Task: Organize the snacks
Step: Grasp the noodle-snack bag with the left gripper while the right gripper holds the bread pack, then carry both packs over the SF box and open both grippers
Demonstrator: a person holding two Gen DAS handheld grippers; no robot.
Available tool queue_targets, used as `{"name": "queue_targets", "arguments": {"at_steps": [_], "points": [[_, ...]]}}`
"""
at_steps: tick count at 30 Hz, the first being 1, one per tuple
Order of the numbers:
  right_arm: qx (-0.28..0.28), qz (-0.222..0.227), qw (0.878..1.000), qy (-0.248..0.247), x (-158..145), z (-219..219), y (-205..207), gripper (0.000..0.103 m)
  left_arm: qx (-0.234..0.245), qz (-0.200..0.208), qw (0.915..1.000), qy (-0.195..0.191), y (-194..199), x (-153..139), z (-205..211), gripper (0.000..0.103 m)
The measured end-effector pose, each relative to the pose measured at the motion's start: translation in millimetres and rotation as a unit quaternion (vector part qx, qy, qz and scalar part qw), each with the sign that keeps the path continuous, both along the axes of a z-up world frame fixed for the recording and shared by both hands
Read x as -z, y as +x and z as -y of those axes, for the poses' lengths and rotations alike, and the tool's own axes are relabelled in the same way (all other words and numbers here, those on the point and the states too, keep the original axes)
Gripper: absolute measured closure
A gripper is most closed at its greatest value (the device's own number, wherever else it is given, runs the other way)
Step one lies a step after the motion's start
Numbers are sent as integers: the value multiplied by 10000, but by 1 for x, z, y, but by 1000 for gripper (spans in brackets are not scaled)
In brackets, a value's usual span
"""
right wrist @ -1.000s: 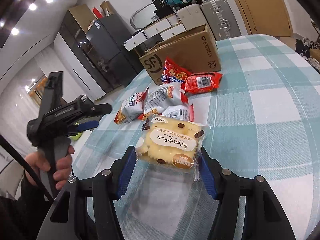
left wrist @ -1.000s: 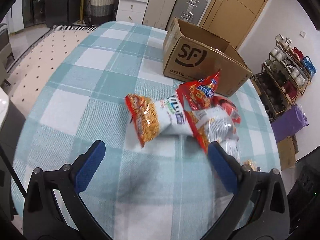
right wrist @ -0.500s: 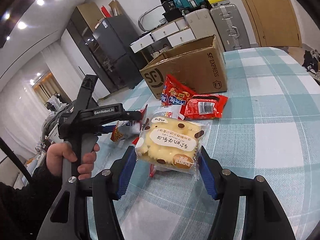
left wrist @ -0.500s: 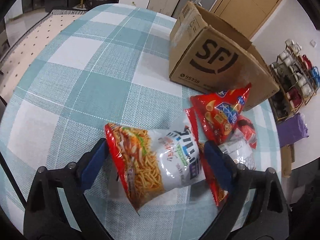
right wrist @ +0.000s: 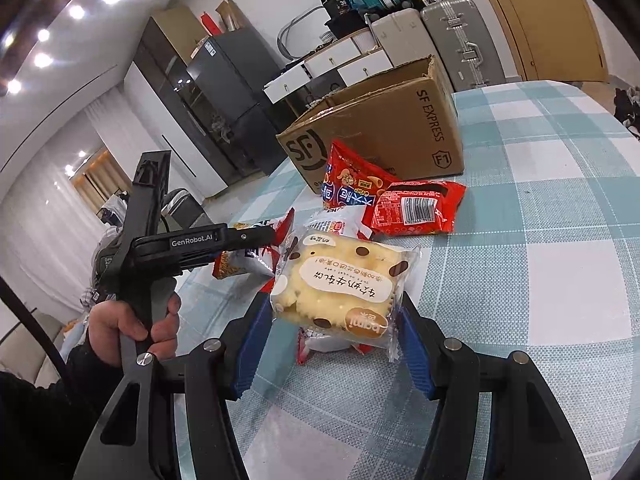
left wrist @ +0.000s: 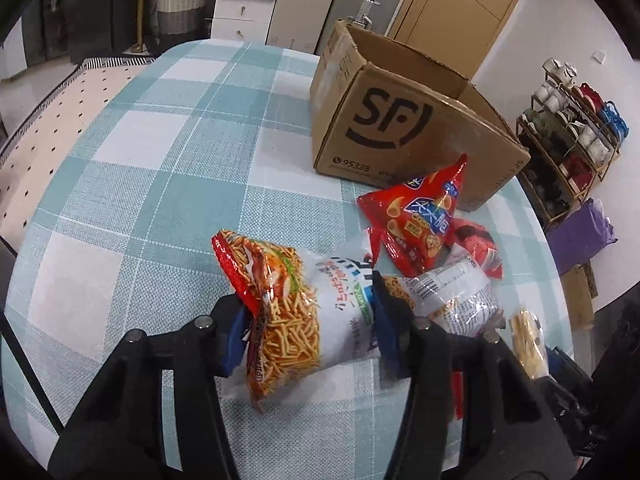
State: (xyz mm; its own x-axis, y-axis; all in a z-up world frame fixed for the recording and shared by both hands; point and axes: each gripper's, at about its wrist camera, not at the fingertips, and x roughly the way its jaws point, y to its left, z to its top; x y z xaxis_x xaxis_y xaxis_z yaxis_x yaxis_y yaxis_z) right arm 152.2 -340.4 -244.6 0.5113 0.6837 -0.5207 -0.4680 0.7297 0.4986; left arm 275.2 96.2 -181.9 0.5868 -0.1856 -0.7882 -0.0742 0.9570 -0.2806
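Note:
In the left wrist view my left gripper (left wrist: 310, 320) is closing its jaws on a red-and-white bag of noodle snack (left wrist: 288, 280); the blue pads press into both sides and the bag crumples. The right wrist view shows my right gripper (right wrist: 332, 320) shut on a yellow cake packet (right wrist: 340, 280), held just above the table. An open cardboard SF box (left wrist: 400, 120) stands at the back of the table. In front of it lie a red chips bag (left wrist: 420, 216), a red wrapped packet (right wrist: 416, 208) and a white noodle bag (left wrist: 452, 296).
A teal-and-white checked cloth (left wrist: 160, 160) covers the round table. A person's hand (right wrist: 128, 320) holds the left gripper's handle at the left of the right wrist view. Suitcases, white drawers and a wooden door stand behind the table, with a shoe rack (left wrist: 568, 140) at the right.
My left gripper came forward and down over the noodle snack bag and closed its wide-open jaws on it. My right gripper kept its hold on the cake packet.

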Motion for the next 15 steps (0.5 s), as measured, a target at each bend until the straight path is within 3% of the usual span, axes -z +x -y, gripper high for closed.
{"name": "queue_targets", "arguments": {"at_steps": [5, 15], "points": [[11, 40, 10000, -19, -2, -2, -3, 42, 0, 138, 9997, 219, -15, -15, 3, 53], [-27, 351, 9994, -36, -26, -8, -27, 42, 131, 425, 9987, 236, -63, -48, 10, 53]]}}
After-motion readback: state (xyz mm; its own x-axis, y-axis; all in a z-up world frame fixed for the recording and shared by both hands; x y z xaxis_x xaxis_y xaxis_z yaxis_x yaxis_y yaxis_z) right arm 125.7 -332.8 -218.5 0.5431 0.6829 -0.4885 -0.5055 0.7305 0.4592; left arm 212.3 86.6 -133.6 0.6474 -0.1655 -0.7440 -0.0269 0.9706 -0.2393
